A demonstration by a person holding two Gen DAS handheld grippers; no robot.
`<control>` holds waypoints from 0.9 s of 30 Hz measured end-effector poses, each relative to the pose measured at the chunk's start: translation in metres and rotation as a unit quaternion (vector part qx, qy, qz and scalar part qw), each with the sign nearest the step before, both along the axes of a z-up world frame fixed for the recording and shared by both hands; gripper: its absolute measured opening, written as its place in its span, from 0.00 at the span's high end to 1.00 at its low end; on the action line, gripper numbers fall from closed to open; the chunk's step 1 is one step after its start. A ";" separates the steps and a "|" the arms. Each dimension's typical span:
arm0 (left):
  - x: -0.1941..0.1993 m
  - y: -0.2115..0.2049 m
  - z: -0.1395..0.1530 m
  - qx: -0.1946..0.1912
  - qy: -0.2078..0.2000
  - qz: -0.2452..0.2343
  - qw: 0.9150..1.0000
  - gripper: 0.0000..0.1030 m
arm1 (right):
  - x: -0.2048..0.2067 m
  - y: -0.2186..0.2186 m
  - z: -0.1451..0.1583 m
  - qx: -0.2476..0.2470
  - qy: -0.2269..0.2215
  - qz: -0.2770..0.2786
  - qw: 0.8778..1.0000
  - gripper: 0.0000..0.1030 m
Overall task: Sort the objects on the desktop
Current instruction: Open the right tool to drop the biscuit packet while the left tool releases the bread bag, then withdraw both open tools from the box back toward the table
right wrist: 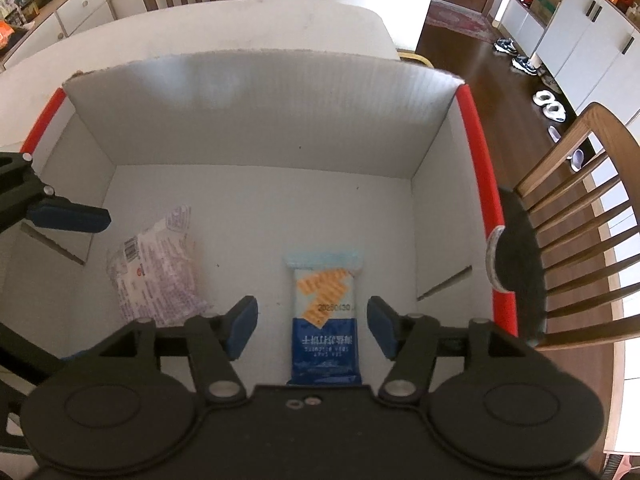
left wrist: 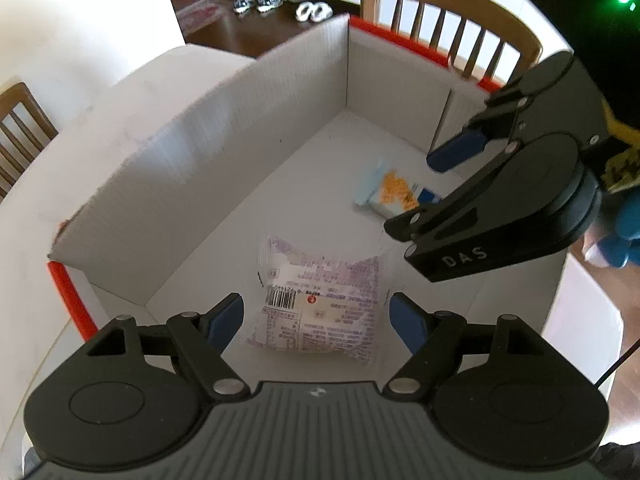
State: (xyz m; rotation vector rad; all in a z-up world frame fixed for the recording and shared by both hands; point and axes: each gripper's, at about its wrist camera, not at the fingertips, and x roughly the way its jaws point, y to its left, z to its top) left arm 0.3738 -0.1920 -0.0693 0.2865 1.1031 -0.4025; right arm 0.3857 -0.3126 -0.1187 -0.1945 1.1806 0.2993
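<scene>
Left wrist view: my left claw (left wrist: 316,318) hangs apart, gripping nothing, over the one purple-print packet (left wrist: 320,300) lying on the box (left wrist: 248,120) floor at 6 o'clock. My right claw (left wrist: 436,178) is at 3 o'clock.

Right wrist view: right claw spread, empty, above one blue cracker packet (right wrist: 325,320); purple packet at 9 o'clock. Two packets total, one box on the worktop (right wrist: 240,28).

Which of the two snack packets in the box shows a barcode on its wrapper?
The clear purple-printed packet below the left gripper shows the barcode. The other, the blue and white cracker packet under the right gripper, shows orange crackers and a printed date.
</scene>
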 end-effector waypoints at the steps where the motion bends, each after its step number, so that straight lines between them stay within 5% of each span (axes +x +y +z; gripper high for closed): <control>1: -0.002 0.001 0.003 -0.004 -0.003 0.001 1.000 0.23 | -0.001 -0.001 0.002 0.004 -0.002 -0.001 1.000 0.41; 27: -0.067 0.028 0.061 -0.050 -0.092 0.040 0.994 0.23 | -0.062 0.006 0.077 0.070 -0.072 -0.007 0.995 0.38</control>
